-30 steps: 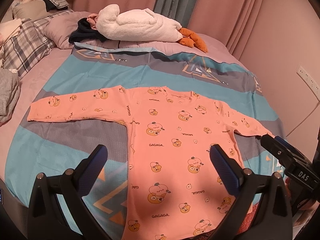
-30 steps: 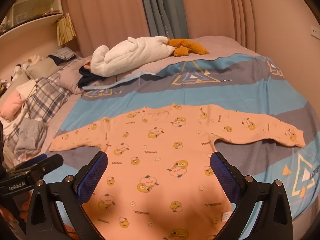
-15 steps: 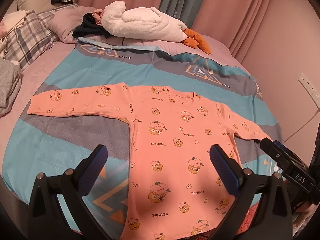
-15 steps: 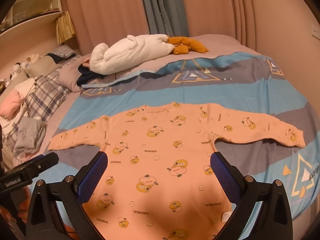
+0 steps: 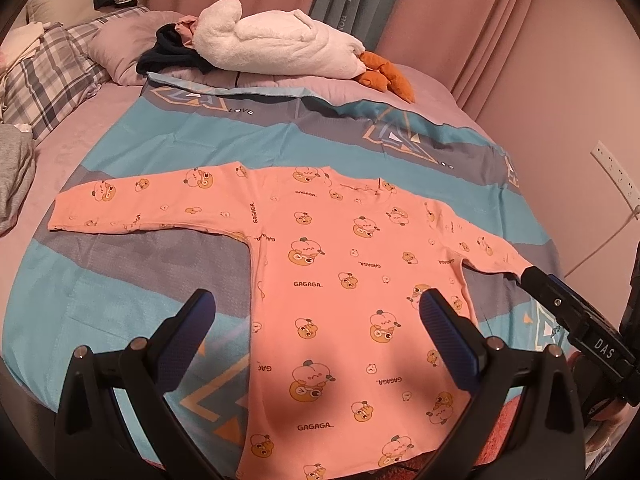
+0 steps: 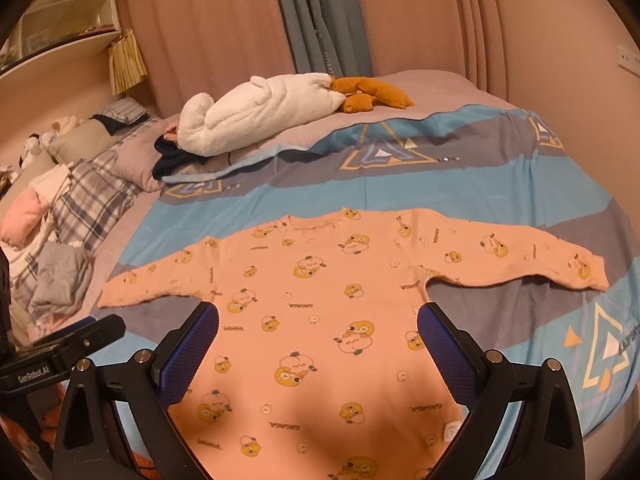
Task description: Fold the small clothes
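Because it is lying flat and face up with both sleeves spread wide, the pink shirt [image 5: 340, 280] is looking ready for a first fold, none being made yet. It is resting on the blue and grey bedspread [image 5: 280, 136], hem toward the cameras at 6 o'clock and neckline at 12 o'clock. Thin printed knit like this is likely handling as light, limp and a little stretchy, so it is probably going to sag and drag unless pinched at two points. Sensible places to take hold are the sleeve cuffs, at 9 o'clock in the left view and 3 o'clock in the right, or the shoulder and hem corners.

Both tools are hovering above the hem, touching nothing. The left gripper [image 5: 316, 320] is holding its jaws wide apart and empty; the right gripper [image 6: 318, 332] is doing the same.

Beyond the neckline, at 12 o'clock, a white plush toy [image 5: 280, 48] is lying well apart from the shirt, near the plaid pillows [image 5: 48, 76].
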The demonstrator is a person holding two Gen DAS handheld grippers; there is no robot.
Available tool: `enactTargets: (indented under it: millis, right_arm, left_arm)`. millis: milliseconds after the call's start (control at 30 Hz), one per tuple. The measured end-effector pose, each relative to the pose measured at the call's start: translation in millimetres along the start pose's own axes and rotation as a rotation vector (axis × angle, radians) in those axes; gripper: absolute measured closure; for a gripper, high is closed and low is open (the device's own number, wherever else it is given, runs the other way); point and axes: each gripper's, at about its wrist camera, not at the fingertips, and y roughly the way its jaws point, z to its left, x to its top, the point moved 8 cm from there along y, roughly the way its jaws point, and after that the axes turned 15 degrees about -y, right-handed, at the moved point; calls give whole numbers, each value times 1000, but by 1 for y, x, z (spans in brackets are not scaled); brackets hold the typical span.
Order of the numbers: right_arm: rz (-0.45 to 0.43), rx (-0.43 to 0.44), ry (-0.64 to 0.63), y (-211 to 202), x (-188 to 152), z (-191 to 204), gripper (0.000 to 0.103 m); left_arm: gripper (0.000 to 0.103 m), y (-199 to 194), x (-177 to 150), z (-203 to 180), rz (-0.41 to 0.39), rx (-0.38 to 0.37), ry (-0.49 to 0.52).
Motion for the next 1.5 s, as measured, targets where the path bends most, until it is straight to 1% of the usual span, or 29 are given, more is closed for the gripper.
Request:
enactTargets:
  millis: [267,467,900,967,1033,1133,1267,1333,1400,1500]
  right_arm:
    - [-4,-5,12,-5,1,-2,3]
    - [-12,-7,23,-6,0,-3,4]
    - [2,-21,46,-6,-1,-8,4]
    - [-3,-21,44,-7,-1,-8,5]
    - [-7,-26,59,-7,0,-13,10]
    - [-14,-18,90,-8,2,-22,11]
    - [-33,-24,130,-11,5,-39,16]
    - [-48,-29,167,-14,6,-54,19]
    - [-60,-40,206,-18,5,-69,24]
    - [-72,-65,272,-22,2,-97,27]
  left_arm:
    - [1,-3,-2,-2,-6,-8,6]
    - [1,-2,-3,-2,3,-3,10]
    - [1,3,-5,-2,18,-9,7]
    - [1,5,-6,-2,25,-8,3]
    - [1,7,-7,-2,32,-8,-1]
    - [1,12,-6,-1,39,-3,-2]
    - [1,22,-9,0,66,9,-6]
    - [1,29,-11,0,85,16,-11]
    - [1,36,-13,0,99,23,-20]
    - [1,48,-18,0,126,27,-26]
